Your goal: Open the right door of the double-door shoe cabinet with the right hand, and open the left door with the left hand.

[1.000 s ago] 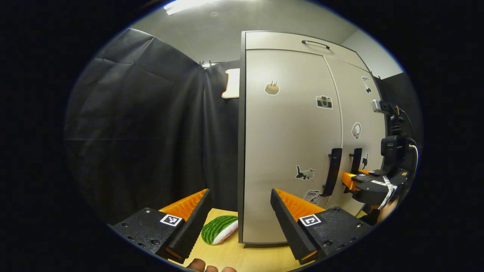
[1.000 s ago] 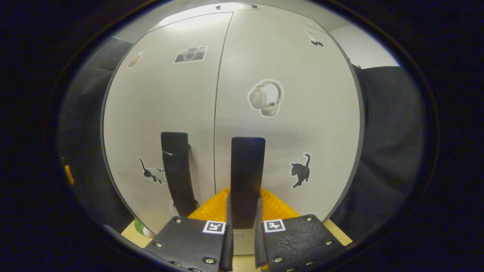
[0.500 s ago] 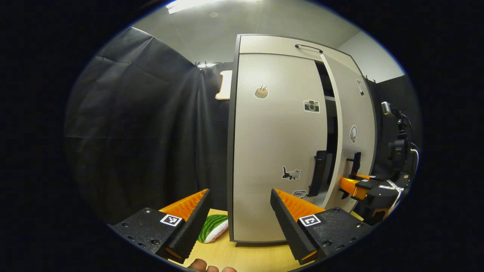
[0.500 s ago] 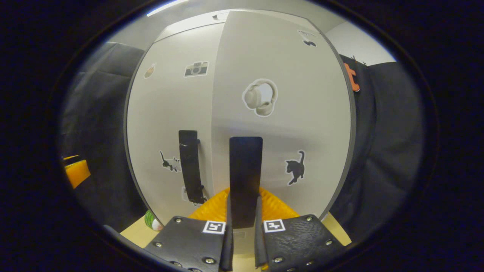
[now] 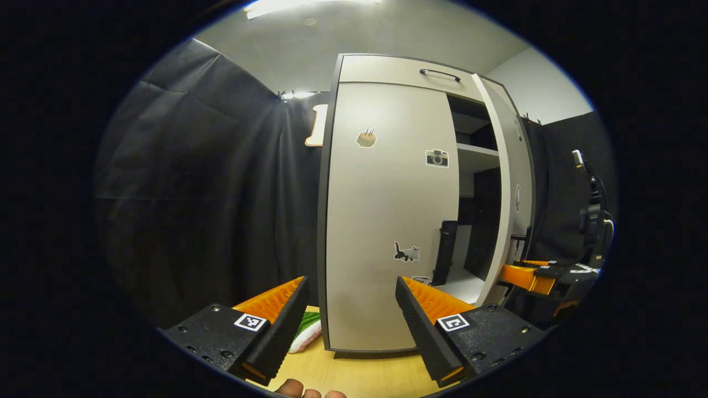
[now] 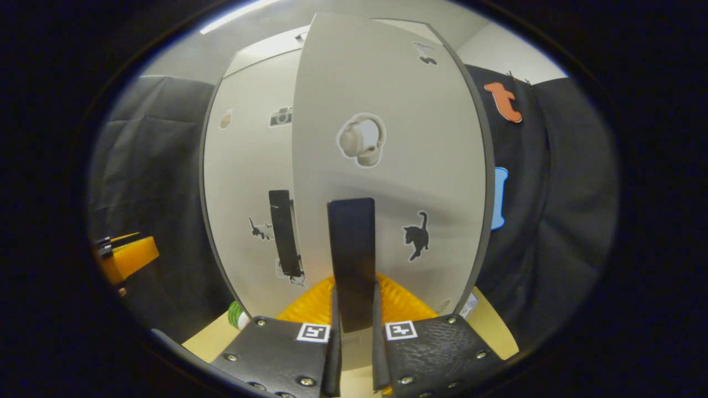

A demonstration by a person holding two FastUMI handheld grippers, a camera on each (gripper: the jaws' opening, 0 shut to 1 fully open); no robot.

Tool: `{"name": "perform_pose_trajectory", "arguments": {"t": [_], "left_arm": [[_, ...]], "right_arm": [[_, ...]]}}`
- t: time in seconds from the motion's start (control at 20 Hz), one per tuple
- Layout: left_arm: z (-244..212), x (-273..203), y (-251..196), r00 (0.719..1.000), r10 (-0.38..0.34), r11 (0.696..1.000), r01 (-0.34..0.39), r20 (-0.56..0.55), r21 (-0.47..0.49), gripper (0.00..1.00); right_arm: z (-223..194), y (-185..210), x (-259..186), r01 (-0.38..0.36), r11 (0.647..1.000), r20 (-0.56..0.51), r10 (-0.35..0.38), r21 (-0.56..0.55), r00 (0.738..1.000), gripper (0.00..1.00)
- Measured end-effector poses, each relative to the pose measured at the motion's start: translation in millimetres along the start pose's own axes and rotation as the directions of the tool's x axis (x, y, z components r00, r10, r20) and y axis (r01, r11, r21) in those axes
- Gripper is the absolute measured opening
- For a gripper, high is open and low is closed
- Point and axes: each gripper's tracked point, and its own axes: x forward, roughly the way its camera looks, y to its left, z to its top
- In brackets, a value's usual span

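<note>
Right hand-held gripper [image 6: 354,337] clamps the door handle [image 6: 351,260]; left hand-held gripper [image 5: 349,326] gapes above the wooden table [image 5: 365,373].

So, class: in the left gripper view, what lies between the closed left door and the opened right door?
Between the left door and the right door, the left gripper view shows the cabinet's dark interior with a shelf.

Pale grey doors [image 6: 387,182] — black handles [image 6: 352,260]; green-striped watermelon toy [image 5: 305,330].
</note>
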Motion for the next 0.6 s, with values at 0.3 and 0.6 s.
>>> {"name": "perform_pose_trajectory", "arguments": {"t": [0.3, 0.6], "left_arm": [[-1.1, 2.3, -20.9, 0.998, -0.061, 0.998, 0.061, 0.001, -0.001, 0.96], [-7.9, 2.7, -50.6, 0.99, -0.138, 0.99, 0.138, -0.014, -0.001, 0.96]], "right_arm": [[2.7, -17.2, -25.9, 0.025, 0.999, -0.001, -0.025, 0.034, 1.0, 0.22], [0.0, -32.9, -35.1, 0.048, 0.999, 0.004, -0.048, 0.007, 0.999, 0.16]]}}
